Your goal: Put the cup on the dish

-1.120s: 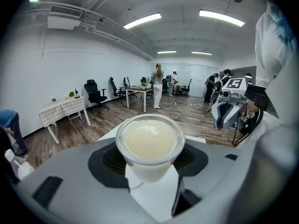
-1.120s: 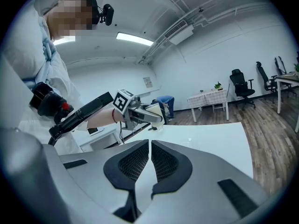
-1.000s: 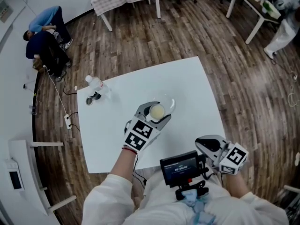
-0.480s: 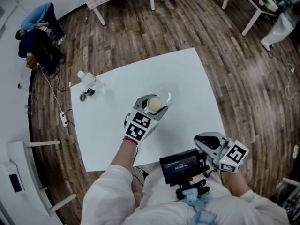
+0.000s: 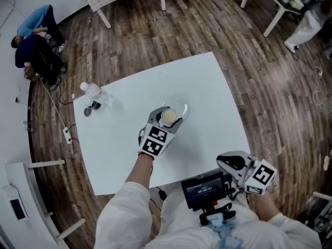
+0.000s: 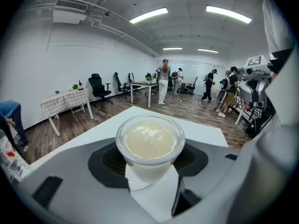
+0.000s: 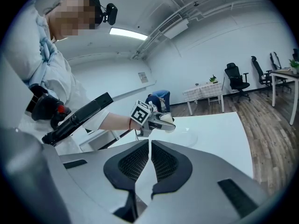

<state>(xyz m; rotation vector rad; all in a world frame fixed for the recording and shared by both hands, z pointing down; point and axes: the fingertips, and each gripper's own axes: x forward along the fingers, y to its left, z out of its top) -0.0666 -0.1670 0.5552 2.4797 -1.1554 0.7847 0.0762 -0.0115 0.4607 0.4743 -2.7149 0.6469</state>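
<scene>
**Observer:** What is the left side doing right now?

**Operator:** I'm holding the cup (image 6: pixel 150 143) in the left gripper (image 5: pixel 167 120). Its jaws are standing partway apart and pressing on the cup from either side. The cup is clear, it's sitting upright, and it's carrying a pale creamy filling nearly up to the rim.

**Observer:** Where is the cup sitting relative to the dish?

**Operator:** I'm seeing it over the white table (image 5: pixel 207 87), right at the clear dish (image 7: pixel 186 137). In the head view it's overlapping the dish's near edge. In the right gripper view it's looking slightly raised, but I'm not managing to tell whether its base is touching the glass.

**Observer:** And the other gripper?

**Operator:** I'm holding the right gripper (image 5: pixel 232 163) just off the table's near edge, close to my body and well apart from the cup. Its jaws are lying together with only a thin slit showing between them, and they're gripping nothing.
</scene>
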